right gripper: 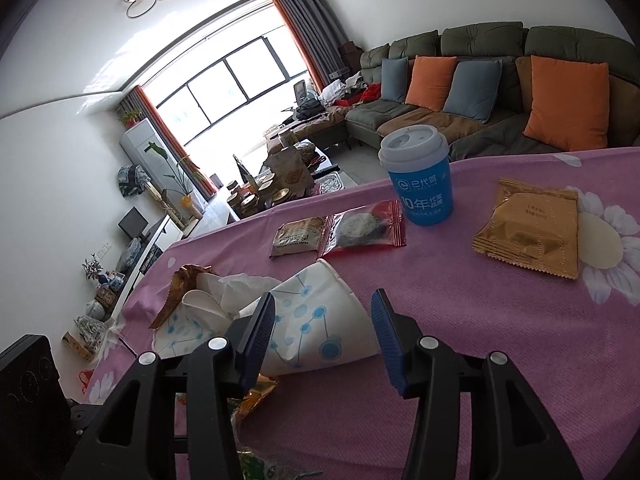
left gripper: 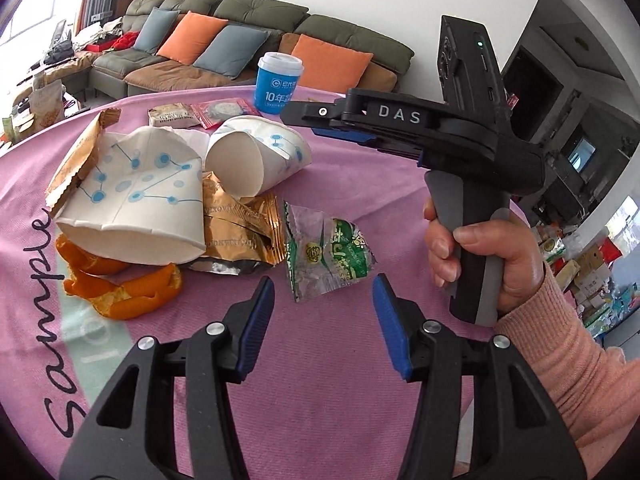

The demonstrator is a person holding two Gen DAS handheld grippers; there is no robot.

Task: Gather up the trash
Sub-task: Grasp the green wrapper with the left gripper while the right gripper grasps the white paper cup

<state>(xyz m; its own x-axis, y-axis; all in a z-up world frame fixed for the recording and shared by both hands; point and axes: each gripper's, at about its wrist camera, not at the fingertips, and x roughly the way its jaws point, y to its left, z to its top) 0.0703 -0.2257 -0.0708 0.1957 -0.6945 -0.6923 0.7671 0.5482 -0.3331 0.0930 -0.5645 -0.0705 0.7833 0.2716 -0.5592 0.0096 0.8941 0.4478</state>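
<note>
The left gripper [left gripper: 323,312] stands half open with nothing between its blue pads, and the green-printed clear wrapper [left gripper: 326,250] lies just ahead of its tips on the pink tablecloth [left gripper: 340,380], a little to the left pad's side. The wrapper's long axis runs from upper left to lower right in the left wrist view, so the jaws would meet it across a corner. The right gripper [right gripper: 323,334] is also half open and empty; the crushed paper cup [right gripper: 316,320] lies right before it, on its side, mouth toward the left. The left one is nearer to the wrapper, I judge. The only container is the blue lidded cup [right gripper: 418,176], upright and closed, so its content is hidden
</note>
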